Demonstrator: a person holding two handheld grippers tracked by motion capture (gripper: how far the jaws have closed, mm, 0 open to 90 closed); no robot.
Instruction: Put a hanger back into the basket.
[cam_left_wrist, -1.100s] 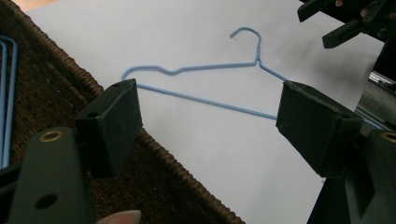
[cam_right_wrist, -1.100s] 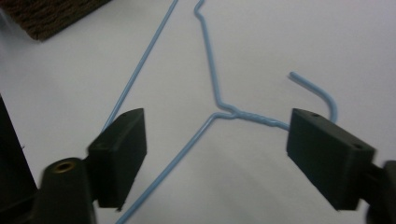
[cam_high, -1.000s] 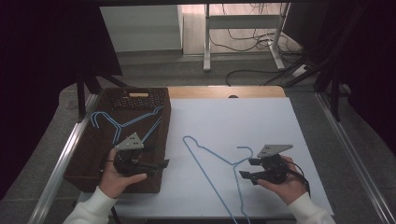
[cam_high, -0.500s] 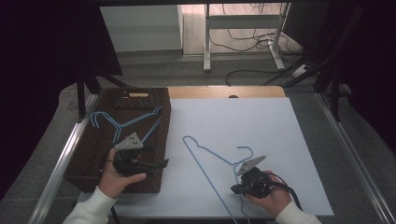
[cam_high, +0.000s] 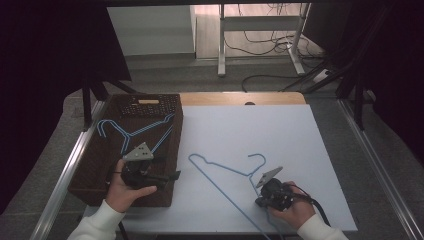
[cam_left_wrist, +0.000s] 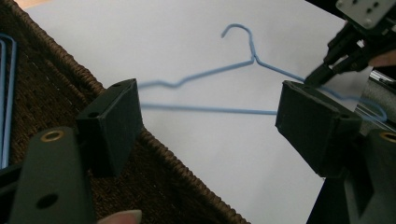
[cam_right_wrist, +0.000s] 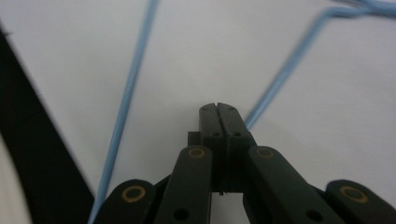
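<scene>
A blue wire hanger (cam_high: 220, 167) lies flat on the white table (cam_high: 260, 130), hook toward the far side. My right gripper (cam_high: 256, 202) is shut, pointing down at the hanger's right shoulder. In the right gripper view its closed jaws (cam_right_wrist: 217, 108) rest over that wire (cam_right_wrist: 280, 74), which runs in behind the right jaw; I cannot tell if it is pinched. My left gripper (cam_high: 170, 167) stays open over the near right corner of the brown woven basket (cam_high: 95, 170), nothing between its jaws (cam_left_wrist: 210, 121). The left gripper view looks across at the hanger (cam_left_wrist: 210, 109) and the right gripper (cam_left_wrist: 314, 79).
Two or three more blue hangers (cam_high: 130, 131) lie in the basket, seen at the left edge of the left gripper view (cam_left_wrist: 7, 93). Metal rails border the table on both sides. A desk frame and cables stand on the floor beyond the far edge.
The right hand has dropped and moved left onto the hanger's right shoulder, and its jaws have gone from open to shut. The left hand has stayed still.
</scene>
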